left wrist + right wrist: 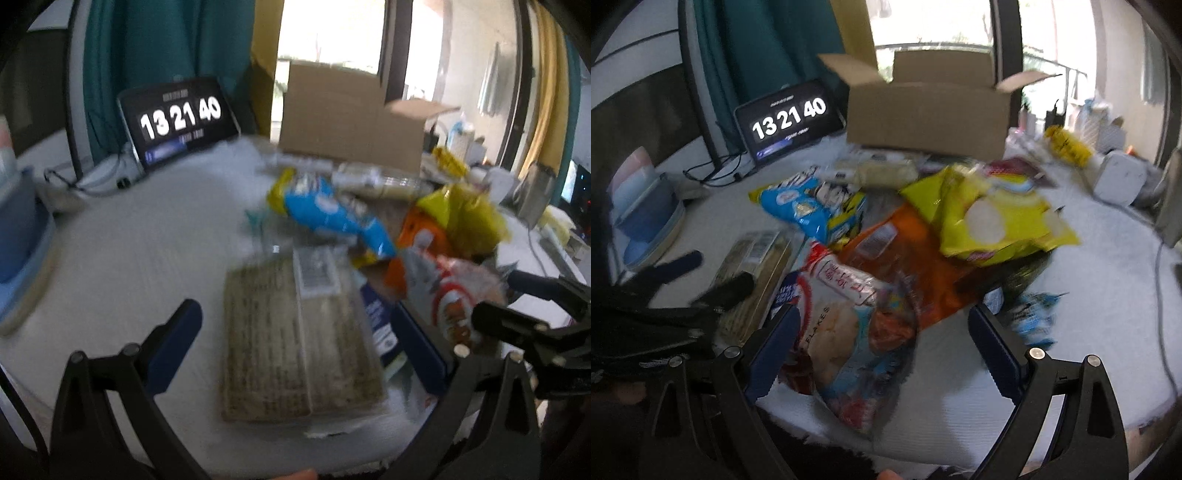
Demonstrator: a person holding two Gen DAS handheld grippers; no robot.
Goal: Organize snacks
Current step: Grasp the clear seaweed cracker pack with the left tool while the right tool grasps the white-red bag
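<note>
Snacks heaped on white cloth [1089,295] before me: yellow chip bag [993,218], orange bag [908,266], blue bag [798,206], flakes bag [846,332] reading "FLAKES". Box [927,114] behind pile, flaps up, contents hidden. Clock [788,118] reads 13 21 40. My left gripper [295,347] spread around flat cracker pack [295,339]; right gripper [882,343] spread around flakes bag.

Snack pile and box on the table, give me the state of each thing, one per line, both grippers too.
Cardboard box: upright, flaps open.
Clock tablet: on, propped up.
Yellow chip bag: sealed, lying atop the pile.
Flakes bag: lying flat between the right gripper's fingers.
Cracker pack: lying flat, sealed.
Left gripper: open, over the cracker pack.
Right gripper: open.
</note>
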